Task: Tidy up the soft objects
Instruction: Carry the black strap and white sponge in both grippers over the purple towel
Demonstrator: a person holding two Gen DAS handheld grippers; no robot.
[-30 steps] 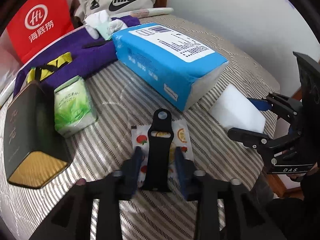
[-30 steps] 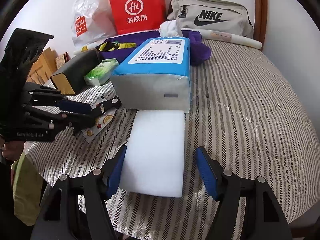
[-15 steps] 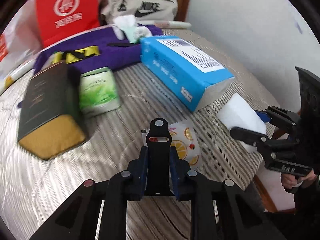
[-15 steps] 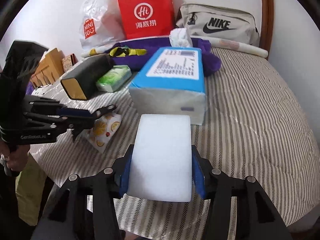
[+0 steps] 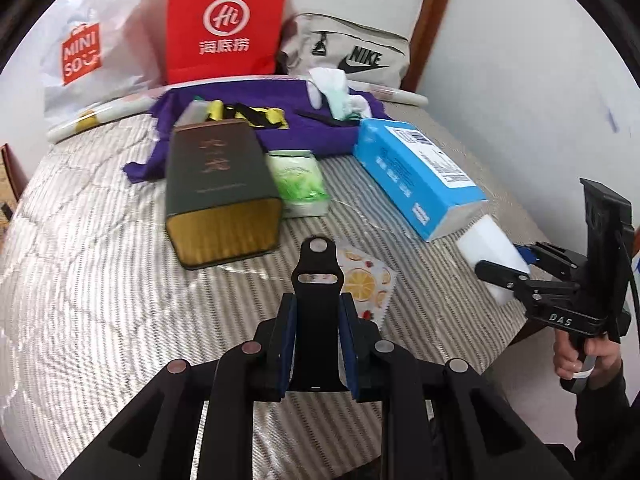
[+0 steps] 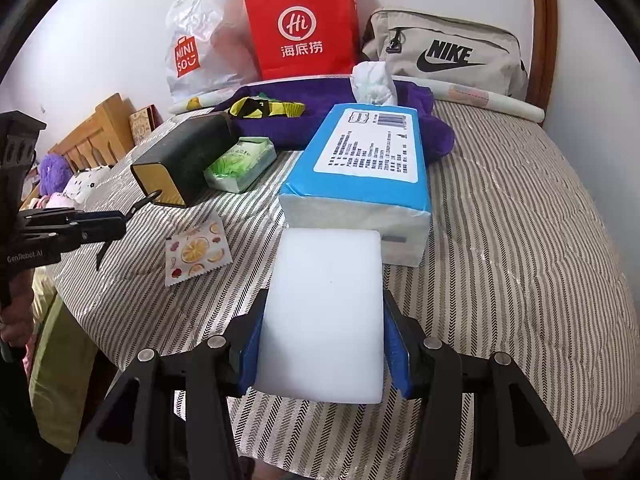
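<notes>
Both of your grips have landed within the last second. A second ago your left gripper point(image 5: 316, 344) stood open around the black strap point(image 5: 317, 304) as it lay on the fruit-print packet point(image 5: 366, 284); now the blue pads are pressed to the strap's sides and it has come up off the packet, which stays flat on the striped bed point(image 5: 100, 280). From the right wrist view, the strap hangs clear of the cover, just beside the packet.

Your right gripper point(image 6: 324, 344) has done the same with the white foam block point(image 6: 326, 312): the jaws were wide of it before, and now they clamp its near half. Its far end sits close against the blue tissue pack point(image 6: 360, 168); whether it touches, I cannot tell.

So the picking step looks finished for both soft things, and carrying comes next. No sorting spot is obvious yet. The green tissue packet point(image 5: 298, 182), dark box point(image 5: 220, 184) and purple cloth point(image 5: 304, 128) have not shifted on the bed. Foam gives under pressure, so watch that the block does not bow or slip as you lift.
</notes>
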